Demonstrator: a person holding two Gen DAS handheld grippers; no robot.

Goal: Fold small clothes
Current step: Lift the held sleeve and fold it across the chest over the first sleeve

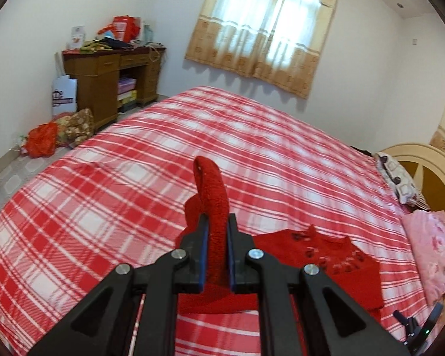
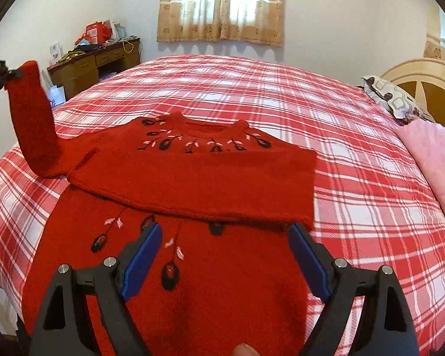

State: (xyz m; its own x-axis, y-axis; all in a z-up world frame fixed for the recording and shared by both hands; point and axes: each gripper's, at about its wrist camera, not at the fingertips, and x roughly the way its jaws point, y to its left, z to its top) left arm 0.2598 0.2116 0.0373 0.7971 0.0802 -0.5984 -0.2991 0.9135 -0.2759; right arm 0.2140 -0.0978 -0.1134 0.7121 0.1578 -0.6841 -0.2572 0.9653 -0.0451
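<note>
One red sweater [image 2: 192, 178], two tongs [image 1: 217, 249] [image 2: 225, 255], two pillows [image 2: 397, 98] [image 2: 433, 160], one desk [image 1: 103, 74].

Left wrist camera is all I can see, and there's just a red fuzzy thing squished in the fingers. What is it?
Observer: It's the sleeve of a red sweater, lifted up off the checked bedspread.
Operator: Is the other sleeve up too?
Observer: No, it's already folded flat across the chest, below the embroidered flowers.
Operator: What's the other gripper doing?
Observer: The right gripper is open above the sweater's lower part, holding nothing.
</note>
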